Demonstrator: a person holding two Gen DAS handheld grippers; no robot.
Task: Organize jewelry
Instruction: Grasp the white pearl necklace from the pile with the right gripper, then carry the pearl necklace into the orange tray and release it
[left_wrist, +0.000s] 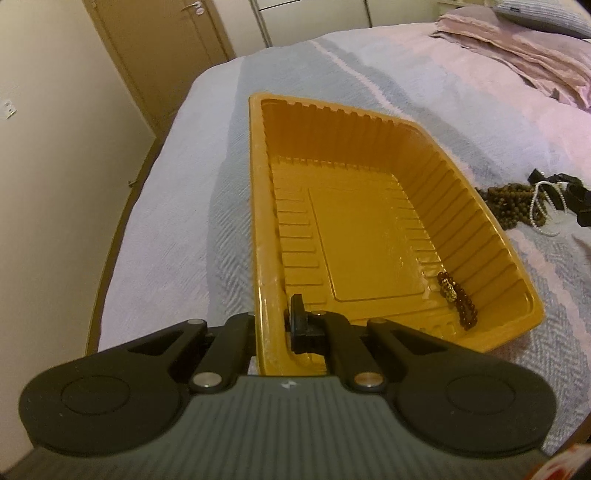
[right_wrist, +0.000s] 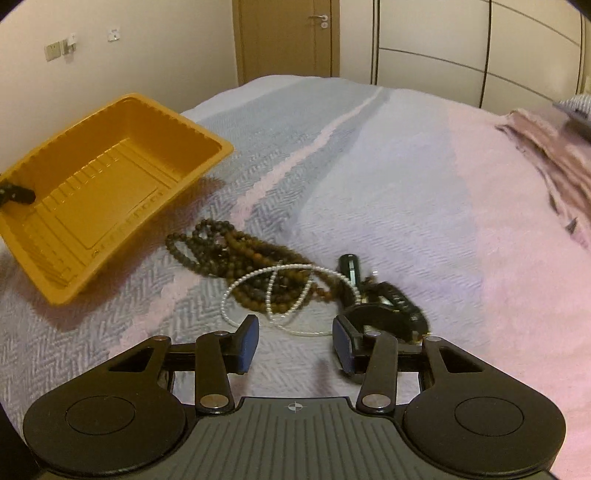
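Observation:
A yellow plastic tray lies tilted on the bed; it also shows in the right wrist view. My left gripper is shut on the tray's near left wall, one finger inside, one outside. A dark beaded bracelet with a gold charm lies in the tray's near right corner. My right gripper is open and empty just in front of a pile of jewelry: brown bead strands, a white pearl necklace and a black watch. The pile also shows in the left wrist view.
The bed has a blue, white and pink woven cover. A crumpled pink blanket lies at the bed's far right. A wooden door and wardrobe stand beyond the bed.

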